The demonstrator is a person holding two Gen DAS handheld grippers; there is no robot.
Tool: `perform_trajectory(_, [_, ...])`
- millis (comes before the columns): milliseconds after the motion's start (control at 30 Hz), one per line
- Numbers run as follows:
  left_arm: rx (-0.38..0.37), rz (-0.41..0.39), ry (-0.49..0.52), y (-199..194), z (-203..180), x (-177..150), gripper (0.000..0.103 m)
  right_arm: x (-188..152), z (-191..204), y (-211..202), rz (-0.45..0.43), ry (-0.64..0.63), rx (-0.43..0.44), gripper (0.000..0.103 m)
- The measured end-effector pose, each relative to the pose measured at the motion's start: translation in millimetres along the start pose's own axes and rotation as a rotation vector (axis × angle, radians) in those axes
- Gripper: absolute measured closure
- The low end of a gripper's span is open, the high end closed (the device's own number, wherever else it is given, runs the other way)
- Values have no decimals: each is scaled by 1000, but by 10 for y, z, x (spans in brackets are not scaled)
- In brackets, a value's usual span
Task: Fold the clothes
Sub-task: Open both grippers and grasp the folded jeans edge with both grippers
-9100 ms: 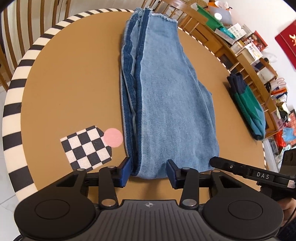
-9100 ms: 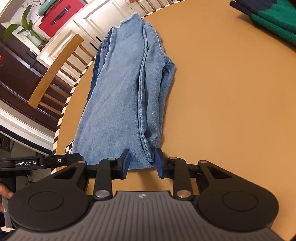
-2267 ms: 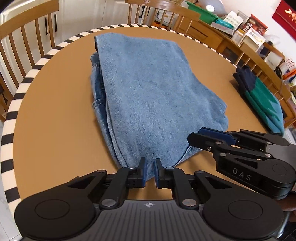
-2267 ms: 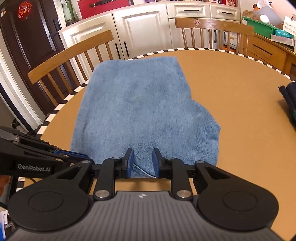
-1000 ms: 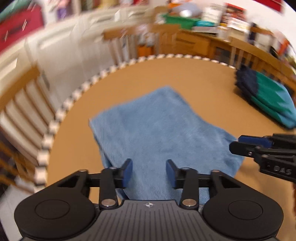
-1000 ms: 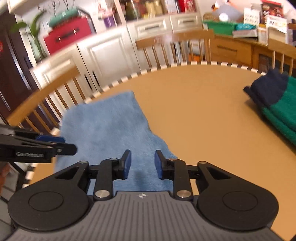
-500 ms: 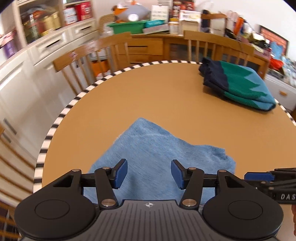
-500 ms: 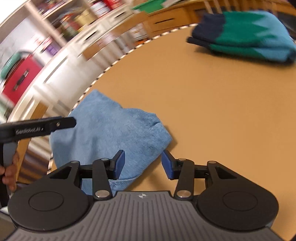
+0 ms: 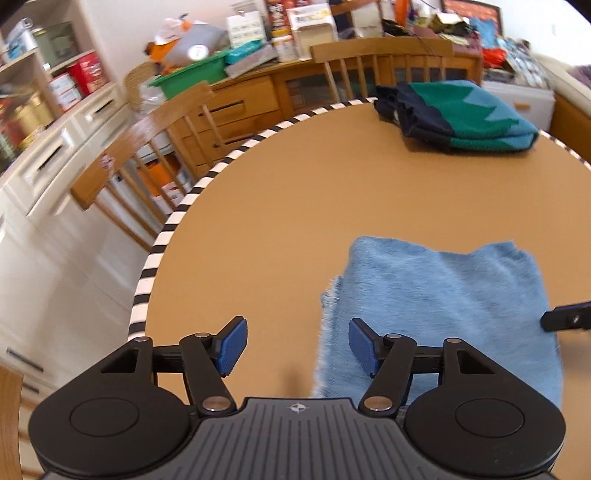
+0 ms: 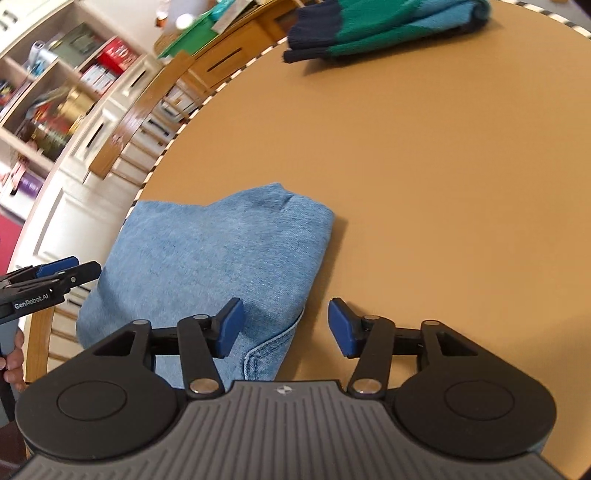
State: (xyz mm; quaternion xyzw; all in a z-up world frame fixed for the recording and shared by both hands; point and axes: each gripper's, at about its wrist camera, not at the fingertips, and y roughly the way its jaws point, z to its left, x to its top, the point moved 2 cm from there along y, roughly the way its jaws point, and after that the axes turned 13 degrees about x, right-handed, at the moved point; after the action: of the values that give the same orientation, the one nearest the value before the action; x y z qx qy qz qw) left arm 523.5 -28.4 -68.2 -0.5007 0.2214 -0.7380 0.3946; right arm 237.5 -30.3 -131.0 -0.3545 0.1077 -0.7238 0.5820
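While the folded light-blue denim jeans (image 9: 439,306) lie on the round tan table (image 9: 295,206), the left gripper (image 9: 294,345) and right gripper (image 10: 285,328) flank them, jaws opening and pressing nothing, well apart from a folded green-and-navy sweater (image 9: 458,116).

Right wrist view: the folded jeans (image 10: 218,251) lie on the round brown table (image 10: 443,184) near its striped edge, with the right gripper (image 10: 286,325) above their near corner, its jaws opening, the denim edge between the blue pads untouched. The left gripper (image 10: 55,275) enters at left over the jeans; a folded green-and-navy sweater (image 10: 373,26) rests well apart at the far rim.
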Motion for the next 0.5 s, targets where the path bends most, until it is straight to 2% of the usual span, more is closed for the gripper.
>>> perform_trajectory(100, [-59,11,12,172,84,22,39,-26,19,28,-10,31,-8,49])
perform_trajectory(267, [-178,79,-29,541,260,102,39,-80,49,68,-18,69,-3,51])
perform_trajectory(367, [-181,122,-16,741,321,124,39,-110,56,63,-28,83,-6,51])
perform_trajectory(433, [-232,163,-16,843,331,112,41,-116,56,64,-29,80,-8,51])
perform_trajectory(500, [-301,168,-34,860,368,116,42,-106,57,76,-29,81,-10,51])
